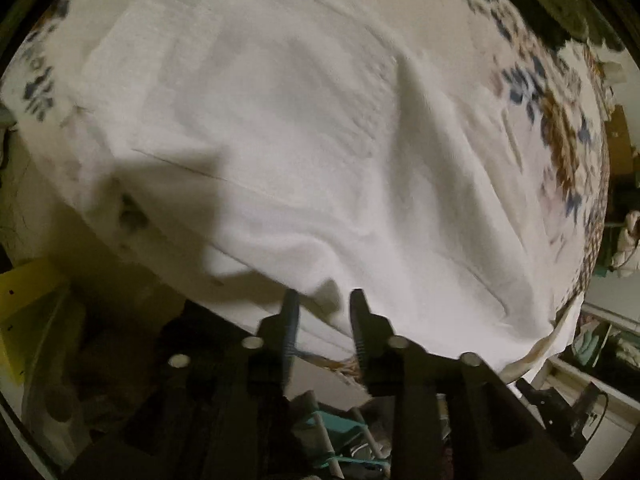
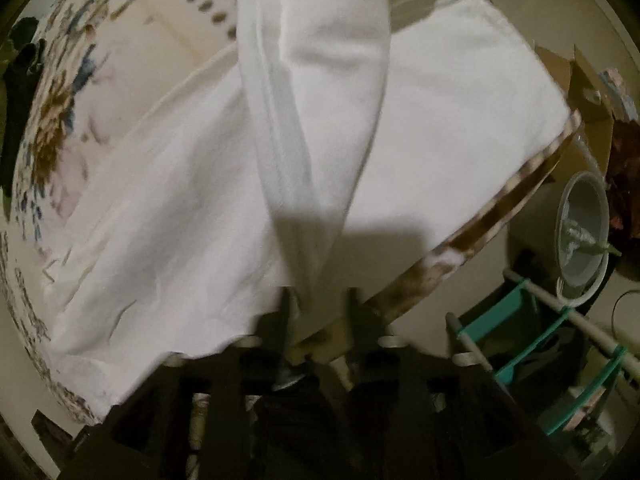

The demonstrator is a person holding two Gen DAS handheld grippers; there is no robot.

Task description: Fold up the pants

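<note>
White pants lie spread over a bed with a floral cover. In the left wrist view my left gripper sits at the near hem over the bed's edge, with a fold of white cloth between its fingers. The gap between the fingers is still wide. In the right wrist view my right gripper is shut on a long strip of the pants, which is lifted and stretches up and away from the fingers. The rest of the pants lies flat on the floral bed cover.
A teal and white rack and a clear plastic container stand on the floor right of the bed. A cardboard box is beyond them. A yellow object sits at the lower left.
</note>
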